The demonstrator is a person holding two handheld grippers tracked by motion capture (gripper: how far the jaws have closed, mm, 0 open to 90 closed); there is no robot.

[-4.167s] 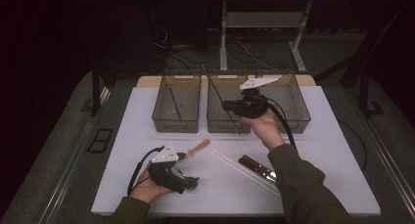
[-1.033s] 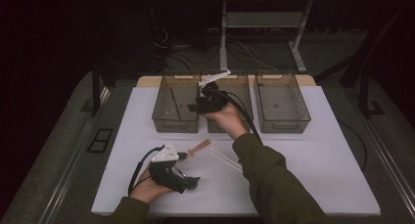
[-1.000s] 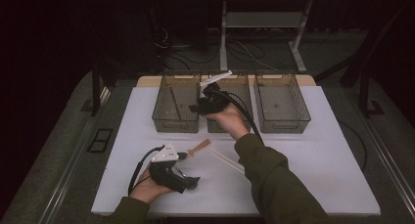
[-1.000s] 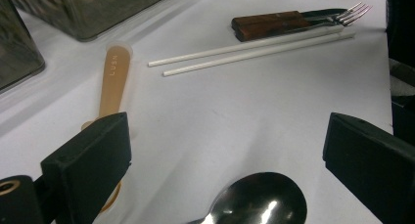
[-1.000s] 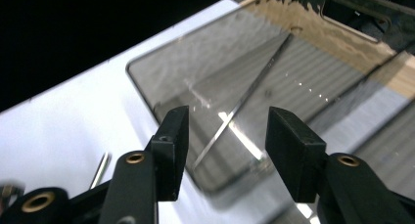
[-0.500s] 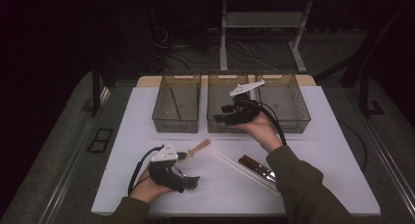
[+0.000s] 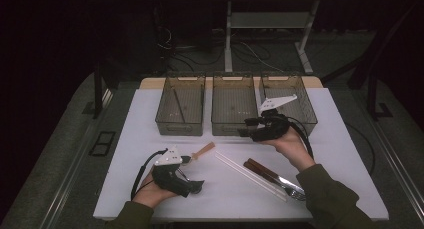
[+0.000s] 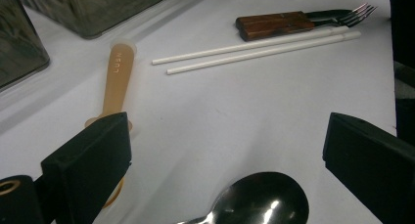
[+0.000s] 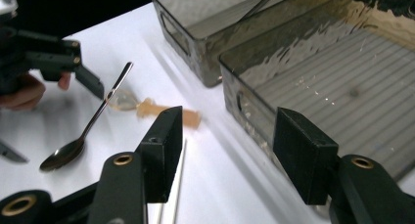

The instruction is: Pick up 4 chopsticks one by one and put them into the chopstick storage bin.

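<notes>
Both tongs stand open and empty. The white chopsticks (image 7: 250, 175), just below the right tongs (image 7: 248, 128), look light, stiff, slippery: grip mid-length.

My left gripper (image 7: 192, 186) rests low with jaws wide apart, while my right gripper (image 7: 245, 128), arm extended, has just been opening, nothing between its jaws.

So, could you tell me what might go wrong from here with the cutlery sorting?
The right gripper, jaws open with nothing between them after just opening, hangs close to the middle bin; a careless swing could knock its front wall. The two white chopsticks lie tight against the wooden-handled forks, so a grab might catch both. The left gripper sits open over the metal spoon, which could slide.
</notes>
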